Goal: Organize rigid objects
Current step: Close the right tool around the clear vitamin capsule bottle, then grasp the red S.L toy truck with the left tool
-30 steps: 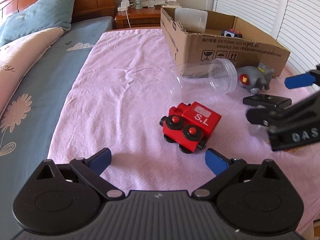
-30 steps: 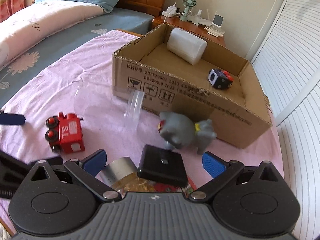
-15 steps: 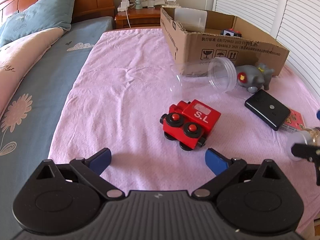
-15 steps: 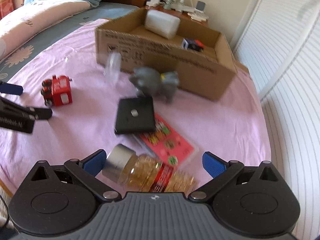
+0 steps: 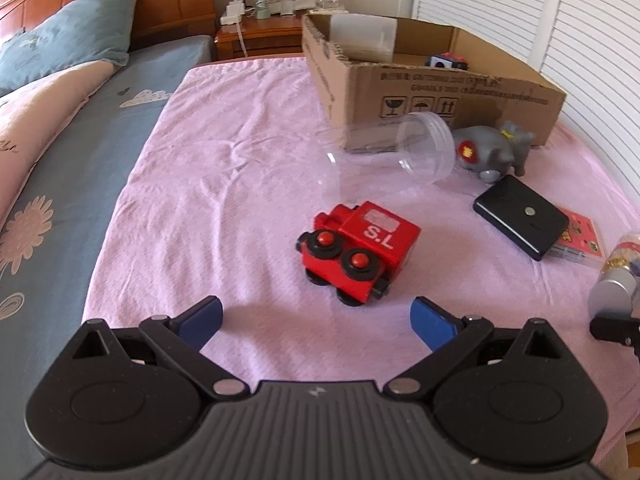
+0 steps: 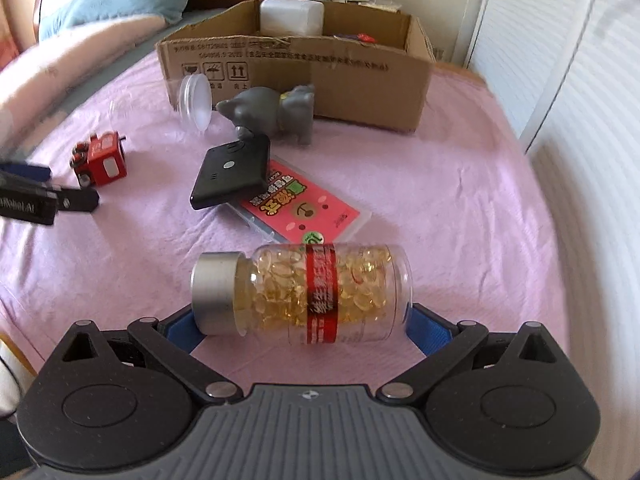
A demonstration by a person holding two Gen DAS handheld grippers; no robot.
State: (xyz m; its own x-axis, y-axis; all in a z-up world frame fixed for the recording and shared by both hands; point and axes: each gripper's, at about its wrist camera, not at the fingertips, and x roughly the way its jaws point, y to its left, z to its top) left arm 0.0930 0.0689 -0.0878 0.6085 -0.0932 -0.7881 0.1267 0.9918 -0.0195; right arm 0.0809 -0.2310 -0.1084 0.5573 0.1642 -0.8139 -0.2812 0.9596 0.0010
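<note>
now the right gripper (image 6: 302,326) has backed away from the box (image 6: 296,72) until its pads bracket the bottle (image 6: 304,294) lying on the cloth, likely its next pick. left gripper (image 5: 316,320) hangs open near the train (image 5: 358,252).

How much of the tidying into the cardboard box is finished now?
Done: a white block and a small cube toy lie in the brown cardboard box. In hand: nothing; the capsule bottle lies between the open right tongs. Left: red wooden train, clear jar, grey elephant.

bottle (image 6: 320,292): clear glossy plastic, matt metal-look cap | cloth (image 6: 440,184): pink, textured | box (image 6: 360,84): cardboard
</note>
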